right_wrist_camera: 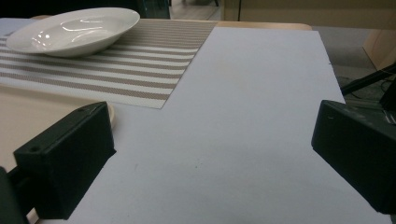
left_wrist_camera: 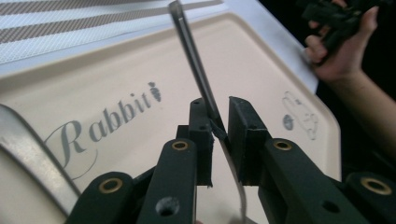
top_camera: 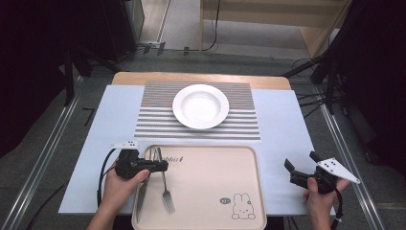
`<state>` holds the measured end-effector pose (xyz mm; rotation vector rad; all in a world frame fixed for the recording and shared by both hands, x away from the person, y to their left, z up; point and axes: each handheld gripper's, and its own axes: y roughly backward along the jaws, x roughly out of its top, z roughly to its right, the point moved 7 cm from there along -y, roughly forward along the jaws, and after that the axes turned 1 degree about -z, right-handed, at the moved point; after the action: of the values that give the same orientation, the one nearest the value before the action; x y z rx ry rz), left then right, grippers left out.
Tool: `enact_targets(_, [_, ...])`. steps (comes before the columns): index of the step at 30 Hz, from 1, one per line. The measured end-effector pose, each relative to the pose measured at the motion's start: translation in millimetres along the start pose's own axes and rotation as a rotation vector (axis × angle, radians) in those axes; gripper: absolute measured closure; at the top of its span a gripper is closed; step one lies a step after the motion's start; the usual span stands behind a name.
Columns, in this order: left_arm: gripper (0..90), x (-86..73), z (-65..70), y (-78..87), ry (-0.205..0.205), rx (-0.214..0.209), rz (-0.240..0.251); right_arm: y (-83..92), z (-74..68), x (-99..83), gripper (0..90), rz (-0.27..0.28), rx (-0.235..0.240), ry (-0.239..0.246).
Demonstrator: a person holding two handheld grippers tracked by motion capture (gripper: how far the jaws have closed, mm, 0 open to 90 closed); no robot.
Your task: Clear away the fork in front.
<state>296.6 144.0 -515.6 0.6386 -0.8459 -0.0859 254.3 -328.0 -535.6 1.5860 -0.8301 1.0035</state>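
High view: the left tongs (top_camera: pixel 160 166) sit over the fork (top_camera: pixel 165 184) at the tray's (top_camera: pixel 210 153) nine o'clock. Left gripper view: pads barely apart around its handle (left_wrist_camera: pixel 196 70); lift only once they pinch squarely. Right gripper view: the right tongs (right_wrist_camera: pixel 210 154) gape, empty.

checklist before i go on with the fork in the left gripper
1. Fork handle between the left gripper jaws: ok.
2. Pads pressing firmly on the handle: not ok, a gap shows beside it.
3. Fork lying on the tray: ok.
4. Second utensil apart from the jaws: cannot tell.
5. Plate empty on the striped mat: ok.
6. Right gripper open, holding nothing, off the tray: ok.
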Motion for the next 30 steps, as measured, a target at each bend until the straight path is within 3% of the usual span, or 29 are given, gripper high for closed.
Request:
enact_targets(3, [75.9, -1.8, -2.3, -4.9, -0.017, 0.05, -0.022, -0.6, 0.3, -0.7, 0.0, -0.001, 0.005, -0.002])
enact_targets(9, [72.1, -4.8, -5.7, -12.2, -0.016, 0.098, -0.055, -3.5, -0.2, -2.2, 0.0, -0.01, 0.005, 0.002])
enact_targets(17, [65.7, -8.9, -10.2, -17.8, -0.051, 0.195, -0.101, -4.6, 0.1, -2.9, 0.0, -0.014, 0.007, -0.001])
enact_targets(30, [64.1, -12.0, -14.5, -20.6, -0.091, 0.288, -0.134, -5.8, 0.1, -3.5, 0.0, -0.019, 0.004, -0.001])
